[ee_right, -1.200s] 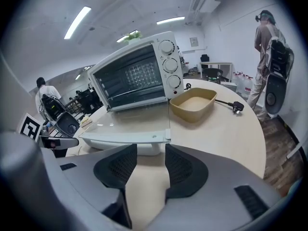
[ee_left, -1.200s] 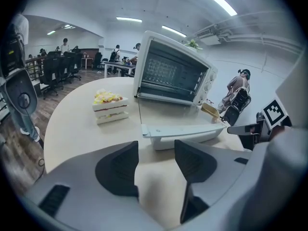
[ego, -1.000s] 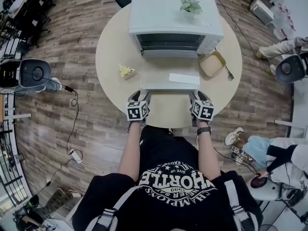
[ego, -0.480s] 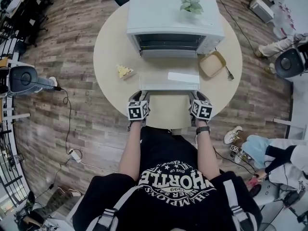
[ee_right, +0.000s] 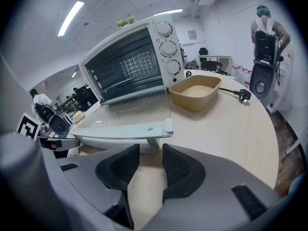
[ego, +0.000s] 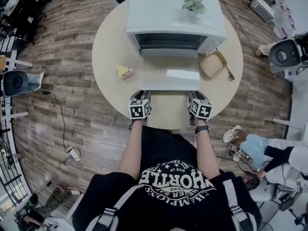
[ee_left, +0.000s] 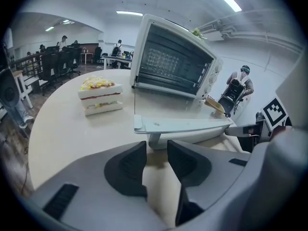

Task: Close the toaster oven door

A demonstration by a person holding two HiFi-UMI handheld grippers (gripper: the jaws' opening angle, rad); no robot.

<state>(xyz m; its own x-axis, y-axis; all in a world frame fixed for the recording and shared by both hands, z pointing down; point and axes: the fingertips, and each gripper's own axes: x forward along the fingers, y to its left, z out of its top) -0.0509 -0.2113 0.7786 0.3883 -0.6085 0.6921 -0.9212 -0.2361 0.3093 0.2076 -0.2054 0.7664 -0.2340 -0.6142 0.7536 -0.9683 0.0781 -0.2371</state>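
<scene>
Door [ego: 169, 78] lies dropped flat open just ahead of both grippers, its glass pane level above the table [ego: 110, 47] and its hinge on the far side at the oven [ego: 175, 18]. The left gripper [ee_left: 156, 153] and right gripper [ee_right: 150, 155] each have their jaws narrowed but parted. Both pairs have just been closing. A post of the handle [ee_left: 192, 137] stands in line with each gap, just past the tips, and the pads do not appear to press on it.

I judge the door stiff, fairly light and swinging on its hinge, and the glass slick and breakable. The handle bar or its posts are therefore the place to take hold, lifting up and away.

The hinge is hidden beyond the pane. In the head view the marker cubes cover the jaws. Whether the tips touch the bar's underside I cannot tell.
</scene>
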